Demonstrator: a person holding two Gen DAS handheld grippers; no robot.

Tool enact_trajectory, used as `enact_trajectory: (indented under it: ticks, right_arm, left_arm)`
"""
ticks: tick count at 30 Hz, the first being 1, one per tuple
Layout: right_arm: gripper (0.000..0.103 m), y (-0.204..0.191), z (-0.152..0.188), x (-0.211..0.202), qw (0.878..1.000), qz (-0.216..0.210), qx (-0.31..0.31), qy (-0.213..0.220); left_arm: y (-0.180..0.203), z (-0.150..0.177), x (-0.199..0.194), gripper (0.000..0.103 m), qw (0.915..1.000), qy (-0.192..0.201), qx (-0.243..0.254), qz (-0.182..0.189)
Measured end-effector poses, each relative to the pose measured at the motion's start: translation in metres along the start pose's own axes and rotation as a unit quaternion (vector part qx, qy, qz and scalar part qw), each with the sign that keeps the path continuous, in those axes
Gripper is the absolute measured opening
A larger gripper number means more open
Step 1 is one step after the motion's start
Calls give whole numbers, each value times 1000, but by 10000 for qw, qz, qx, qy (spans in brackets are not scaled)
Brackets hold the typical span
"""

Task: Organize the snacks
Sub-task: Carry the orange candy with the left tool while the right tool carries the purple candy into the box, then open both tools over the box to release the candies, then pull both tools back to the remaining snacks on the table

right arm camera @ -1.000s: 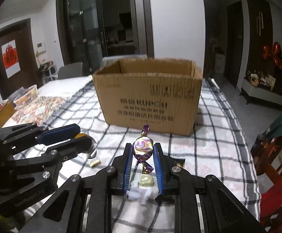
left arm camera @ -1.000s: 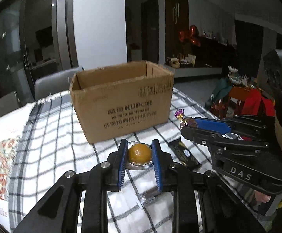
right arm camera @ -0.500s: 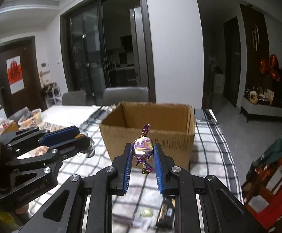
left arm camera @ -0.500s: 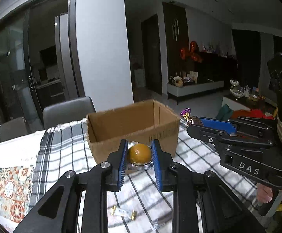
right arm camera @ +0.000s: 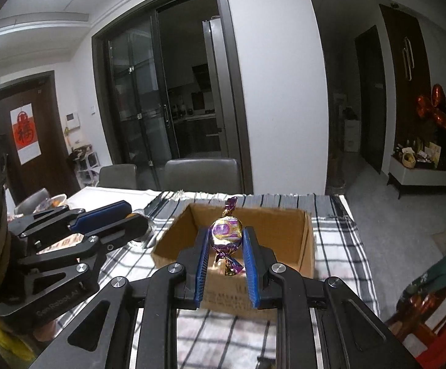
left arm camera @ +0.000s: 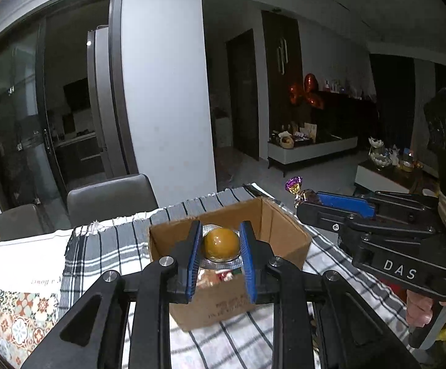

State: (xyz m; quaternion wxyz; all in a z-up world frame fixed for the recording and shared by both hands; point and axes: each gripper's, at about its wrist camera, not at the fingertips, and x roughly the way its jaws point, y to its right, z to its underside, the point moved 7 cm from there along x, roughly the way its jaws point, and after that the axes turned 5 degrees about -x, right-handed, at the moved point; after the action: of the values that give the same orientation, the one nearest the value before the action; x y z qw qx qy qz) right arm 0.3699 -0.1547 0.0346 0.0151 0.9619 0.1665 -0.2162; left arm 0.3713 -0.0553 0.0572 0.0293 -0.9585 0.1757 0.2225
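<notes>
- The left tool [left arm camera: 221, 247] is gripping an orange ball snack [left arm camera: 221, 244] sealed in a clear blister with a foil rim; the blue pads [left arm camera: 193, 258] are closed in against the blister's two sides, and the snack is sitting upright between them.
- The right tool [right arm camera: 226, 240] is pinching a purple foil-wrapped candy [right arm camera: 225, 230] across its round middle, with one twisted end pointing up and the other hanging below the pads.
- Both snacks are being carried in the air near the open top of the cardboard box [left arm camera: 287, 240]; the box is standing on the checked cloth [left arm camera: 100, 252] covering the desk, and some wrapped items are already showing inside it.
- Handling, as a judgement: both pieces are looking very light, so weight is posing no problem. The blister shell is probably thin and springy, likely denting under a hard squeeze, and its smooth plastic may be slipping against the pads; its flat sides are looking like the best place to hold.
- The candy's foil is probably crinkly and slick, and its twisted ends too flimsy to hold; the firm centre is the sound grip.
- Neither one is looking fragile enough to mind a short fall into the box.
</notes>
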Motion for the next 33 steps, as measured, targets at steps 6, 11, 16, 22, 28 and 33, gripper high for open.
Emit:
enact_trajectory:
  ticks: [6,11,16,22,28,33]
  right_arm:
    - [23,11,-11,29,9998,48,-125,-163]
    - [23,21,-10,57,9991,22,-94,-414]
    - [23,33,-4,84,9977,61,6,-680]
    - [37,43,5,85,9968,228,120,-758]
    - [37,39,12,55,9973,419,139,-579]
    - [37,27,21,27,9983,276,145,-482]
  left_arm:
    - [-12,-13,31,25,9999,-125,-73,65]
    - [-14,-13,59,25,9993,-342,-21,148]
    - [-16,-11,86,44,9986,-512,69,139]
    - [-16,-6,83,56,9990,-427,98,-37]
    - [-10,1,55,56,9994,-277,128,-132]
    - [5,9,30,56,9994,-272,215,67]
